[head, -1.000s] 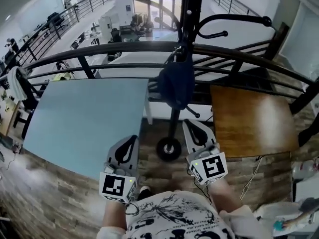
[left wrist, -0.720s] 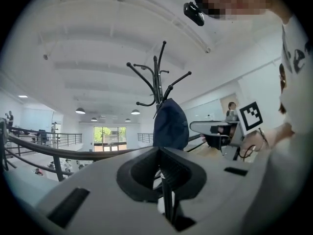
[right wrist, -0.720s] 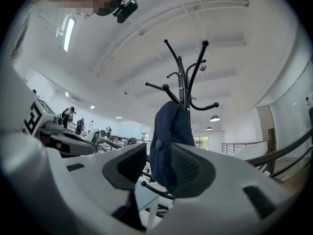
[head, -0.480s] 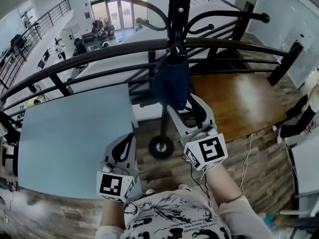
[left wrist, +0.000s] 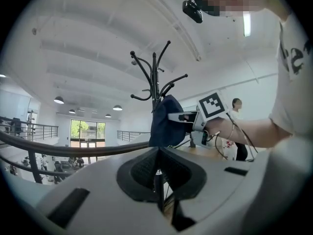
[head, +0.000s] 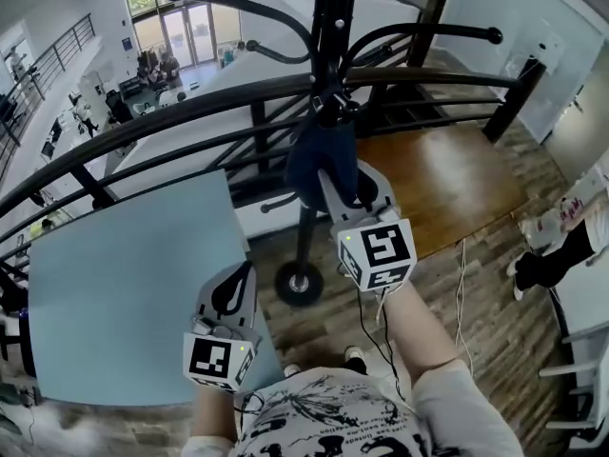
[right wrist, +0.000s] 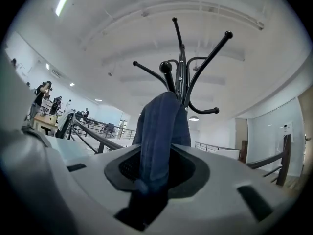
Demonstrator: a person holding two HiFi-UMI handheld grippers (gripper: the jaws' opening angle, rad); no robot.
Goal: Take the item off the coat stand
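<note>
A dark blue garment (head: 319, 155) hangs from the black coat stand (head: 328, 27), whose round base (head: 299, 284) sits on the wooden floor. My right gripper (head: 347, 174) is raised against the garment's lower part. Its jaws are closing, and the cloth (right wrist: 161, 126) runs down between them and bunches at the pads, where the right gripper (right wrist: 154, 180) pinches it. My left gripper (head: 228, 298) hangs low beside the stand's base, shut with nothing in it. The left gripper view shows the garment (left wrist: 164, 121) with the right gripper (left wrist: 183, 116) on it, beyond the left gripper (left wrist: 157, 165).
A light blue table (head: 124, 284) stands at the left and a wooden table (head: 447, 184) at the right, both behind a black curved railing (head: 171, 122). A person (head: 552, 246) stands at the right edge. A cable (head: 461, 293) trails on the floor.
My right gripper has risen from beside the stand's base up to the garment and taken its lower part between the jaws. The left gripper has stayed low.
</note>
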